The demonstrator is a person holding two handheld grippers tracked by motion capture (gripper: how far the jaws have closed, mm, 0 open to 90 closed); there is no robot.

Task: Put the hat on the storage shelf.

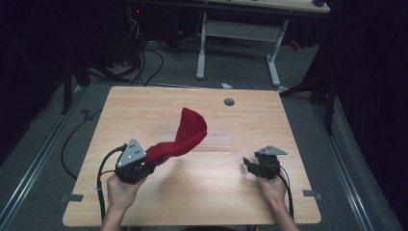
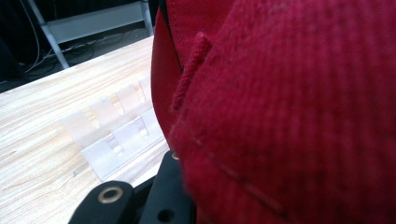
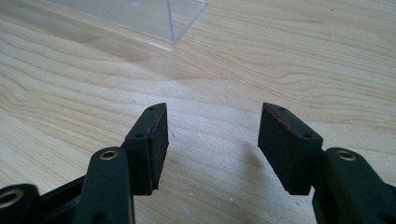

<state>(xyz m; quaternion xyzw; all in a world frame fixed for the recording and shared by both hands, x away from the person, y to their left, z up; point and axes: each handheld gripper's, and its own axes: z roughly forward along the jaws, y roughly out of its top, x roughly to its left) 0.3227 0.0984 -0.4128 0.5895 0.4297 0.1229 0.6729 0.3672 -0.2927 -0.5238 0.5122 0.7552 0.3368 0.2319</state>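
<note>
- nearest the person, two forearms come in from the bottom edge of the high view, each hand wrapped around a black gripper with a cable trailing back from it.
- the left gripper (image 1: 150, 162) sits at the near left of the wooden table (image 1: 144, 211), with a grey three-cornered plate on top; it is clamped on one end of a red cloth (image 1: 185, 134).
- in the left gripper view the red cloth (image 2: 299, 116) hangs right in front of the camera, its ribbed weave, a line of stitching and a small sewn loop plain to see; a black jaw base shows under it at the bottom edge, and the jaw tips are hidden by the fabric.
- from the grip the cloth runs forward and to the right, then curls upward over the middle of the table, held up off the wood for most of its length.
- the right gripper (image 1: 249, 163) is at the near right, well apart from the cloth; in the right gripper view the right gripper (image 3: 212, 140) has its jaws spread wide with nothing between them, bare wood grain beneath.
- beyond the jaws lies a clear plastic rack (image 2: 114, 135) on the middle of the table, with several upright slots; one corner of it (image 3: 154, 18) shows in the right gripper view.
- farther off, a small grey round cap (image 1: 229, 102) sits in the tabletop near the far edge.
- past the table are dark floor, loose cables and the white legs of another desk (image 1: 238, 43).
</note>
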